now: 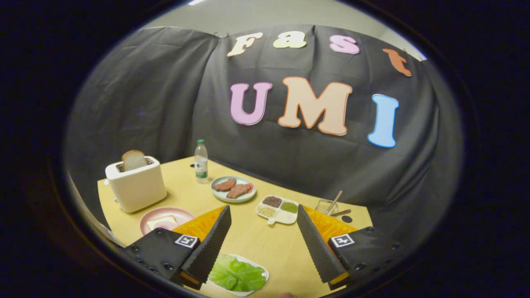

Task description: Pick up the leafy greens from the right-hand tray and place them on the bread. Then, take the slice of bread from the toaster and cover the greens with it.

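Between open jaws, crinkly leafy greens lie flat.

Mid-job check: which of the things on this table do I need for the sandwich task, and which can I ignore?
Needed:
- leafy greens on their white tray, between the open fingers of the gripper
- bread on the pink plate
- bread slice standing in the toaster

Ignore:
- water bottle
- plate of meat
- divided dish of grains
- glass with utensils
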A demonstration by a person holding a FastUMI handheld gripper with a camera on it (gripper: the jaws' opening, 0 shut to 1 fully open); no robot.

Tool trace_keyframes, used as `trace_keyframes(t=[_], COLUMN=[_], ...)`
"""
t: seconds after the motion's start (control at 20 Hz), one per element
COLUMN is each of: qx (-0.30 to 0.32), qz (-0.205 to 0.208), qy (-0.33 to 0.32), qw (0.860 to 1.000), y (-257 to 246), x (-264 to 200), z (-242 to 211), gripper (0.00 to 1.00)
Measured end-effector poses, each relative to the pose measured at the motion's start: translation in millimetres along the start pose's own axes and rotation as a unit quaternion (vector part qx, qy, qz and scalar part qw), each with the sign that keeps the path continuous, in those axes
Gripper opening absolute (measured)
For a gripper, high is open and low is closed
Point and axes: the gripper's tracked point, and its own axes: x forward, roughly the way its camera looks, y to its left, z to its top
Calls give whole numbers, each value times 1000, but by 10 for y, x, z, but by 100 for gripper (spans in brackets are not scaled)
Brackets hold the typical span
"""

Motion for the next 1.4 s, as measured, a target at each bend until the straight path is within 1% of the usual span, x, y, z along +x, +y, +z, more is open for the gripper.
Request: trace_keyframes(t=[0.25, 0.45, 0.65, 1.05, 1.2, 1.4], qx=[-29, -51, -59, -80, -95, -99], qz=[69, 104, 128, 167, 173, 183], qy=[63, 103, 146, 223, 244, 268], qw=[995, 988, 979, 957, 949, 941], y=[280, 401, 448, 495, 470, 468], x=[112, 166, 208, 209, 193, 198], z=[-527, -904, -1256, -1834, -1999, -2199], gripper=[100, 100, 100, 100, 100, 99])
